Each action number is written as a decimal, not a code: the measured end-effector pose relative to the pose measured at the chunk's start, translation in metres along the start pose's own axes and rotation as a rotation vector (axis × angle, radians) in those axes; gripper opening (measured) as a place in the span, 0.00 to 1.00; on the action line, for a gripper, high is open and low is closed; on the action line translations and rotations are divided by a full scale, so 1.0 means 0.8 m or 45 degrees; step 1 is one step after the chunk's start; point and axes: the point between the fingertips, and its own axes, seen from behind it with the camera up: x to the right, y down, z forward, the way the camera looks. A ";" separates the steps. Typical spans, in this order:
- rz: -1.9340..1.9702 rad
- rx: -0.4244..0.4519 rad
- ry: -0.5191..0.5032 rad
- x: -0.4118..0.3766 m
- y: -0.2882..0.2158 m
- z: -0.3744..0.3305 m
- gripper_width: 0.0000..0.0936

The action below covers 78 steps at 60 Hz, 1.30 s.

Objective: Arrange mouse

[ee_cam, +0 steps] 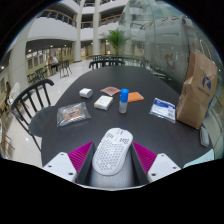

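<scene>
Gripper (112, 160) closed on white perforated mouse (112, 152), magenta pads (82, 155) pressing both flanks, above round dark table (100, 125). Just beyond: clear crinkled packet (73, 113), white box (103, 101), small blue-capped bottle (123, 100), orange card (135, 97). Rightward: plastic pouch (163, 109), tall brown paper bag (197, 90). Farther: black chairs (30, 98).

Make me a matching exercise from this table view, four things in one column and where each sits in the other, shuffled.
1. mouse
2. blue-capped bottle
3. brown paper bag
4. black chair

A. stands at the round table's left side
B. between the gripper fingers
C. stands on the table's right part
D. mid-table, beyond the mouse

Pairs: 1-B, 2-D, 3-C, 4-A
</scene>
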 end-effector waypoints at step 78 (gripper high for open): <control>0.061 0.046 -0.095 0.348 0.189 -0.278 0.92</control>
